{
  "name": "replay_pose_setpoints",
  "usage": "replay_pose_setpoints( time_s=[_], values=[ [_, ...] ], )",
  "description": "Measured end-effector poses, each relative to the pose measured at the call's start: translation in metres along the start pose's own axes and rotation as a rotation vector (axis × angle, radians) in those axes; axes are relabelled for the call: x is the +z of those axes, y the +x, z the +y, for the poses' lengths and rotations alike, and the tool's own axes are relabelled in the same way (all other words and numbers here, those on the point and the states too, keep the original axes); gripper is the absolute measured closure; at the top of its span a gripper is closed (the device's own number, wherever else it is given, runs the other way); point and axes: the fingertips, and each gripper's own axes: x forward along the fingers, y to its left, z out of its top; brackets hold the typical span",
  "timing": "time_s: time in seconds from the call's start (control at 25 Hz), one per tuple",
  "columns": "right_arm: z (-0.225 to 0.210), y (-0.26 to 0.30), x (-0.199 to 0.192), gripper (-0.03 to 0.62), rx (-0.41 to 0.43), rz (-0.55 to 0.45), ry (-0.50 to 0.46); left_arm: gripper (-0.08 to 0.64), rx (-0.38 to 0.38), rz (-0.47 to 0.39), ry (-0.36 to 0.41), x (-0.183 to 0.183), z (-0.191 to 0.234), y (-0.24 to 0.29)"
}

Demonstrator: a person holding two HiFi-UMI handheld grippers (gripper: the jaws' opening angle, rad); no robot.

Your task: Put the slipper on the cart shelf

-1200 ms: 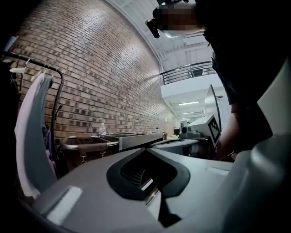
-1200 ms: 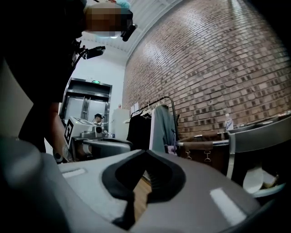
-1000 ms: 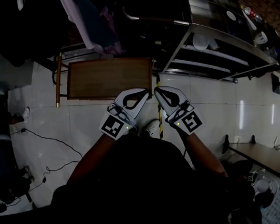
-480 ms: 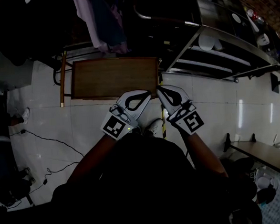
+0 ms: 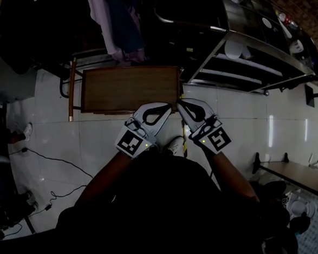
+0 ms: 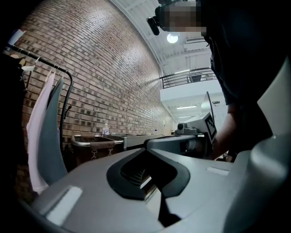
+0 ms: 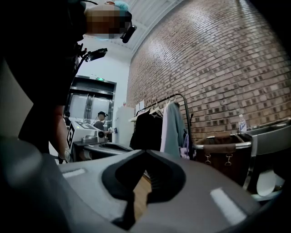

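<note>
While our left gripper [image 5: 167, 107] and right gripper [image 5: 179, 103] sit closed on nothing, we see no slipper in any view; we expect it light, floppy, best pinched at the sole edge.

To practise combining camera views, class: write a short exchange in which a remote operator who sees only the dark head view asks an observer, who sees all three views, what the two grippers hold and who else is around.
Operator: My head view is dim. Is either gripper holding anything?
Observer: No. In their own views, the left gripper and the right gripper each have their jaws shut tip to tip, with nothing between them.
Operator: Is anyone else nearby? I only see the wearer's arms.
Observer: Yes. The right gripper view shows a person in a cap standing in the background, well away from the grippers.
</note>
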Motion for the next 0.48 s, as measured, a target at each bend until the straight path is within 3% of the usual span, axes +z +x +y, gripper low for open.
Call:
replay_pose_setpoints(
  time_s=[0.48],
  values=[
    [0.0048, 0.0048, 0.0010, 0.592, -0.013, -0.010, 0.015, 0.560, 0.006, 0.004, 0.000, 0.0012, 0.0026, -0.0023]
  ],
)
